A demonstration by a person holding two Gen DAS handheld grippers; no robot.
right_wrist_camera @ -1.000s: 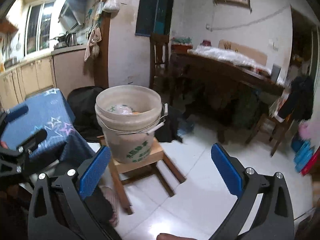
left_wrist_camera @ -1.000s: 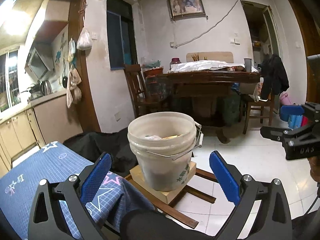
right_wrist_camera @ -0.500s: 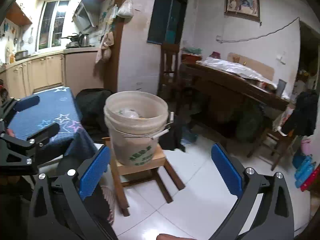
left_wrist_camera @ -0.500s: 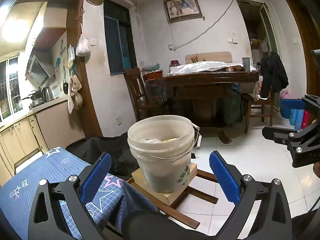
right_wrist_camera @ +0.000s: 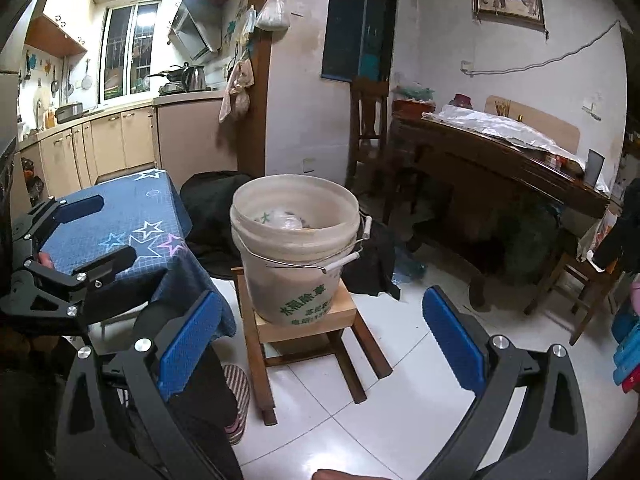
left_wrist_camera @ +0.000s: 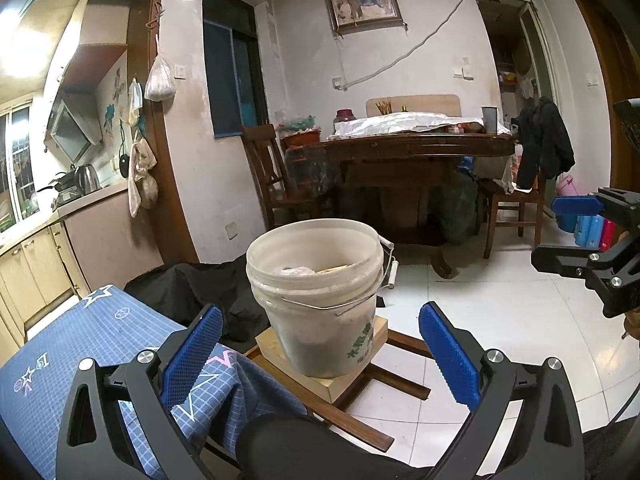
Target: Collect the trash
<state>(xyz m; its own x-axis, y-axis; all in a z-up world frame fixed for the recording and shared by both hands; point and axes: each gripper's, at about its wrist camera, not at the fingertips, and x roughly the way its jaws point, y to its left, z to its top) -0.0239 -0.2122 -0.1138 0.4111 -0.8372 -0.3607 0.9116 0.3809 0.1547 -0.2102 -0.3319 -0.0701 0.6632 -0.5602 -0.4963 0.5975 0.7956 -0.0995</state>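
We see both grippers held up empty, facing the bucket point(left_wrist_camera: 316, 296). Left gripper point(left_wrist_camera: 320, 356): jaws spread wide, nothing between the blue pads. Right gripper point(right_wrist_camera: 320, 344): same, jaws wide apart, nothing held.

The bucket, off-white plastic with green print on its side, stands upright on a small wooden stool point(right_wrist_camera: 304, 320) on the white tiled floor point(right_wrist_camera: 400, 392). Its wire handle point(right_wrist_camera: 340, 264) hangs down against the front wall. Inside we see trash point(right_wrist_camera: 282, 220): crumpled clear plastic plus some yellowish scraps, low in the bucket; we cannot tell more.

Just beside the stool, on the left, a surface covered by a blue star-print cloth point(left_wrist_camera: 80, 344), its corner draping down near the stool. Black fabric heap point(right_wrist_camera: 212, 204) on the floor behind the bucket. In the right wrist view a striped slipper point(right_wrist_camera: 238, 396) sits by the stool leg.

Further back: a dark wooden dining table point(left_wrist_camera: 416, 148) with a white sheet on top, chairs around it, kitchen cabinets point(right_wrist_camera: 100, 144) at left.

In the left wrist view the right gripper shows at the right edge, well apart from the bucket.
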